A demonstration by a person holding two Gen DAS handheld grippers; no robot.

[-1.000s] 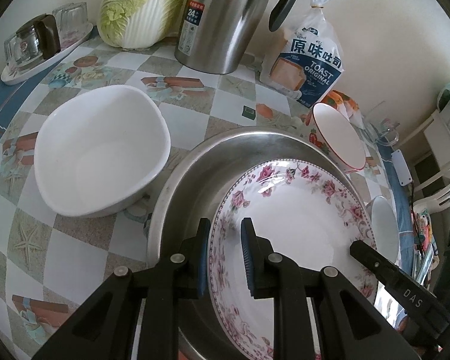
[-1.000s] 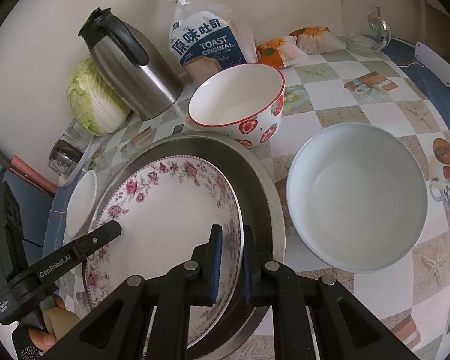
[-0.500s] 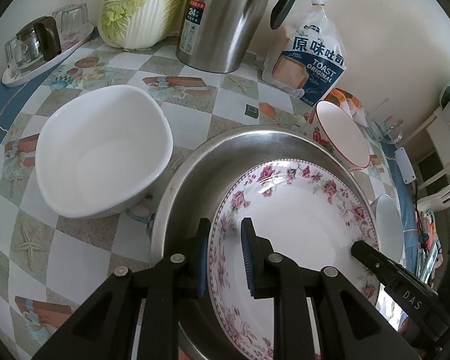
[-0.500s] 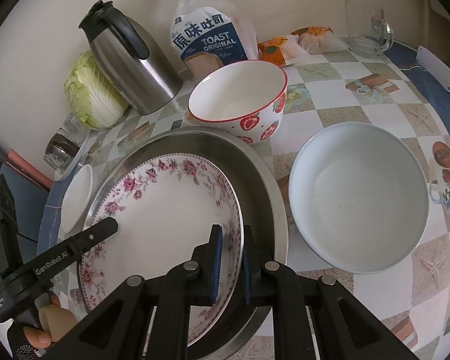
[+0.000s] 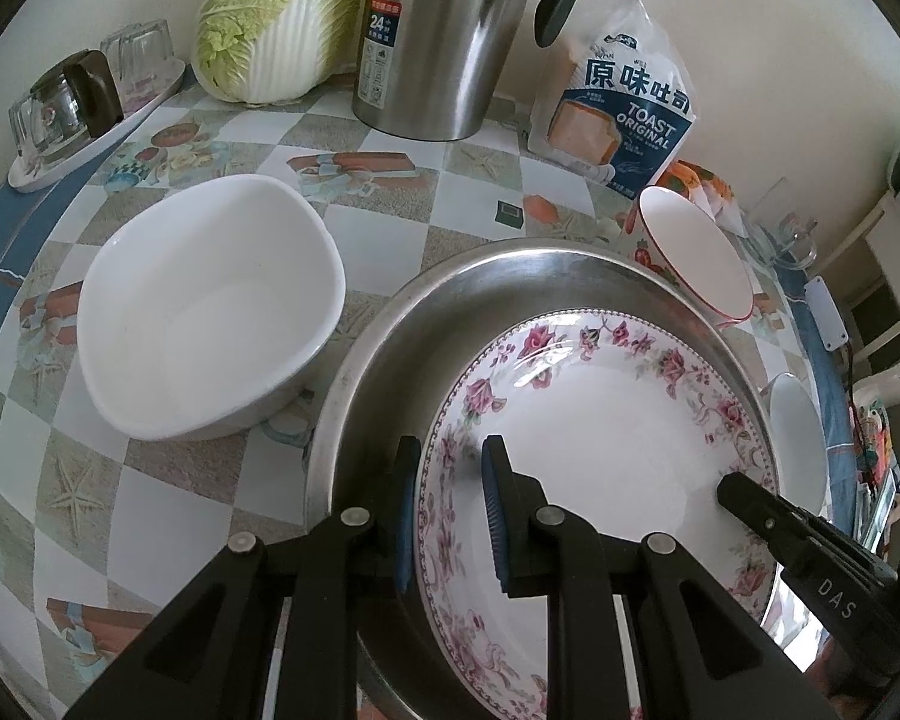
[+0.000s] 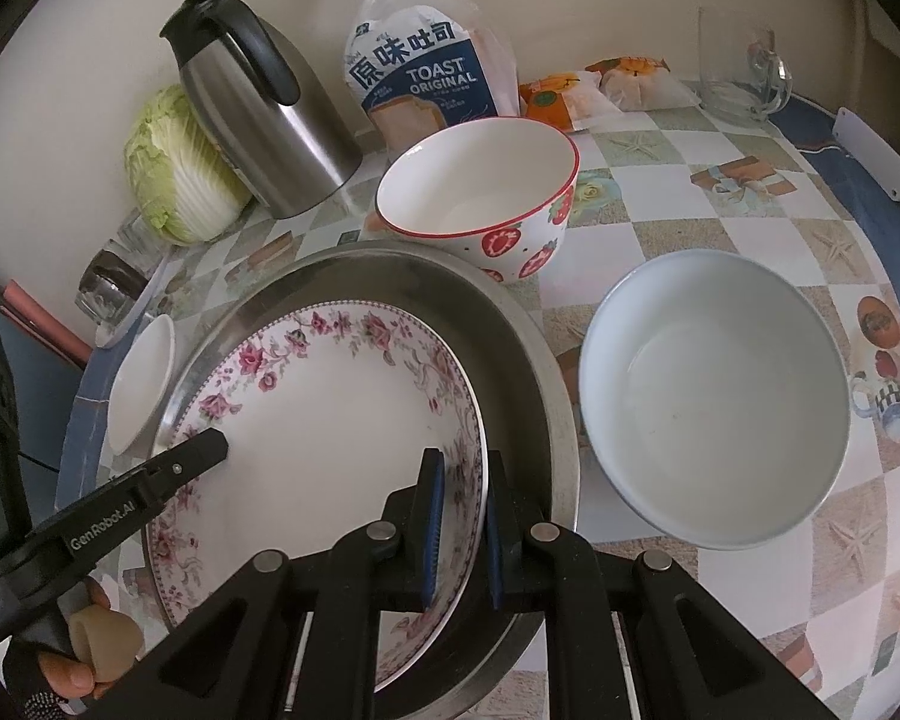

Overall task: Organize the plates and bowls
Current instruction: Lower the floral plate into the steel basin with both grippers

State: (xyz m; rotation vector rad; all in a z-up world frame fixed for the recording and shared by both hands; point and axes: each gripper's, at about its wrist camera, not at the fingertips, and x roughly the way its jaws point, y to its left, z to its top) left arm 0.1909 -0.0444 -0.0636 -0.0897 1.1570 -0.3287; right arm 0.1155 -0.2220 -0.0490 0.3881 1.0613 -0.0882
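Both grippers' fingers (image 5: 403,504) clamp floral plate (image 5: 606,438) rim

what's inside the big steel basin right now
Only the floral plate, tilted, both claws shut on its rim. The basin floor beneath the plate is covered, so unseen.

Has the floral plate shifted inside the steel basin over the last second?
No. The floral plate sits at the same spot against the steel basin rim, both sets of jaws clamped on its edges as before.
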